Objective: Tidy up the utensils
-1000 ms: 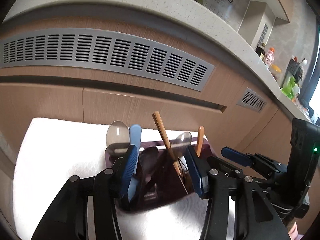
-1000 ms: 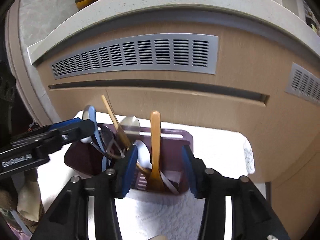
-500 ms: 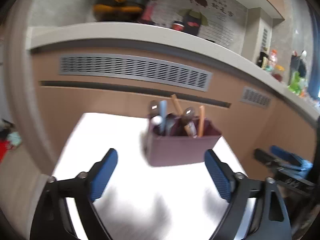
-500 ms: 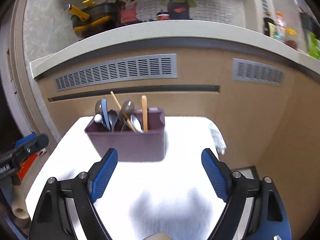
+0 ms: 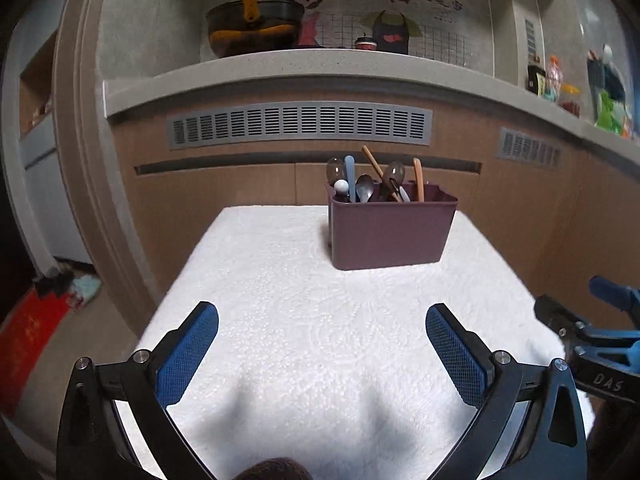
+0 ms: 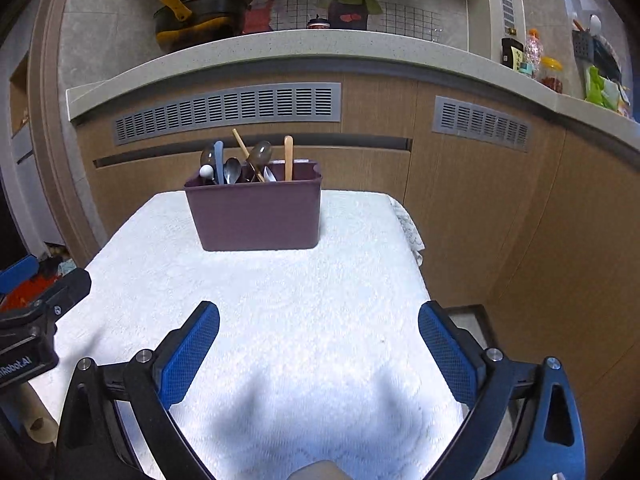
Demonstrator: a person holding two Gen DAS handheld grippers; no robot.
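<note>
A maroon plastic utensil holder (image 5: pixel 390 232) (image 6: pixel 260 216) stands at the far end of a white towel-covered table (image 5: pixel 312 320) (image 6: pixel 288 312). Several utensils stick up out of it: metal spoons (image 6: pixel 259 152), a light blue handle (image 5: pixel 350 176), a wooden chopstick (image 6: pixel 244 150) and an orange handle (image 5: pixel 418 178). My left gripper (image 5: pixel 322 344) hangs over the near part of the table, well short of the holder, its jaws still opening with nothing between them. My right gripper (image 6: pixel 319 342) stands likewise, jaws opening wide and empty. Each gripper shows at the other view's edge.
Behind the table runs a wooden cabinet front with grey vent grilles (image 5: pixel 300 124) under a speckled counter (image 6: pixel 280 46). A dark pot with yellow handles (image 5: pixel 256 24) and bottles (image 6: pixel 520 56) sit on the counter. Red clutter (image 5: pixel 32 332) lies on the floor at the left.
Both grippers have pulled back from the utensil holder toward the near table edge, and their jaws have spread from half closed around its sides to wide apart. The holder stays on the table.
</note>
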